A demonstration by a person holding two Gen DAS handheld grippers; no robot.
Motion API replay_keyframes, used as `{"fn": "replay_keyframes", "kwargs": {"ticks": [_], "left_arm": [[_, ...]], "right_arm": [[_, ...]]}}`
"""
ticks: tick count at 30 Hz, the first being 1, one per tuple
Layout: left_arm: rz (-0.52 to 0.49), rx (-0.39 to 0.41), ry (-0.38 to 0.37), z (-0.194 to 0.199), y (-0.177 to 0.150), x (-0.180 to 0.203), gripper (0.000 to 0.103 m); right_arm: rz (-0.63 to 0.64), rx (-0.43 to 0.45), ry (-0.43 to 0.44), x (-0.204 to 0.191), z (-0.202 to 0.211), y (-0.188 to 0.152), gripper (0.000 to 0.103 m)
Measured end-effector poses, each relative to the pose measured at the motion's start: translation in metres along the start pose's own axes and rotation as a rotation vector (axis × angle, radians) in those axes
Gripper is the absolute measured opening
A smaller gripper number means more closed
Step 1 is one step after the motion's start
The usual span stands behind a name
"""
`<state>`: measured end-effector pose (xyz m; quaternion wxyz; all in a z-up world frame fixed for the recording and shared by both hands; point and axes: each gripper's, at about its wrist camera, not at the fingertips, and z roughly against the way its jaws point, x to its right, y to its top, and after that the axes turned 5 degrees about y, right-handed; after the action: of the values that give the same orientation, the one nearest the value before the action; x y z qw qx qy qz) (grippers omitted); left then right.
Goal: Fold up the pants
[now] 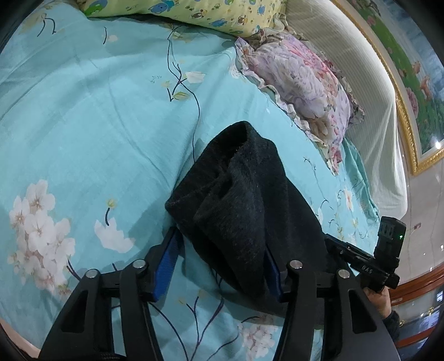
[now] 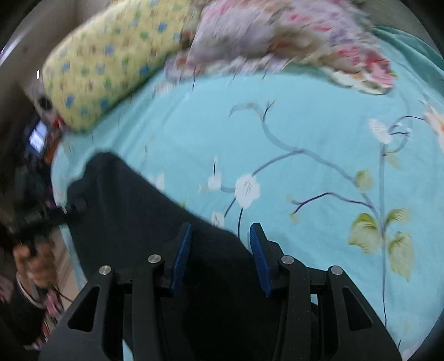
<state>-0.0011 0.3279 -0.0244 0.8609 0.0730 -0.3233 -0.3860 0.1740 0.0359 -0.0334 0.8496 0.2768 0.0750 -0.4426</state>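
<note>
The bed fills both views, covered by a turquoise floral sheet. A yellow printed pillow lies along the top edge of the left wrist frame, and a pink floral pillow sits at its upper right.

The black pants occupy the lower centre of the left wrist frame, bunched and draped over the right finger of the left tool. In the right wrist frame the same cloth runs from the centre left down to the bottom centre.

Left tool: fingers spread wide, released; cloth lies between and over them, but no grip is made. Right tool: fingers apart, with cloth lying between the blue pads; it appears released as well. This frame is motion-blurred.

Judged step: taking hold of the garment to lay a fold.

Procedure for a clean result:
1. Seat a single edge of cloth deep between the pads before clenching, not a bunched lump.
2. Grasp two matching points, one per tool.
3. Keep the cloth taut between both tools.
4. Lower it flat onto the sheet, clear of the pillows.
</note>
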Motion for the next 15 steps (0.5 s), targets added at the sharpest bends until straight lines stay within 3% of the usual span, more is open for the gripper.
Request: {"fn": "replay_keyframes", "kwargs": {"ticks": [2, 4, 7, 9, 15], "left_arm": [[-0.009, 0.005, 0.002, -0.001, 0.0, 0.0, 0.044], [-0.019, 0.009, 0.004, -0.004, 0.001, 0.0, 0.038], [-0.046, 0.029, 0.009, -0.003, 0.001, 0.005, 0.03], [-0.069, 0.051, 0.013, 0.004, 0.0, 0.011, 0.023], [-0.169, 0.195, -0.045, 0.049, 0.0, 0.043, 0.021]], "right_arm": [[0.035, -0.03, -0.015, -0.003, -0.007, -0.001, 0.041], [0.048, -0.043, 0.002, -0.005, -0.006, -0.002, 0.028], [0.071, -0.043, -0.013, -0.011, 0.002, -0.003, 0.021], [0.086, -0.013, -0.027, -0.019, 0.013, -0.003, 0.02], [0.123, 0.148, -0.057, -0.036, 0.061, -0.004, 0.017]]}}
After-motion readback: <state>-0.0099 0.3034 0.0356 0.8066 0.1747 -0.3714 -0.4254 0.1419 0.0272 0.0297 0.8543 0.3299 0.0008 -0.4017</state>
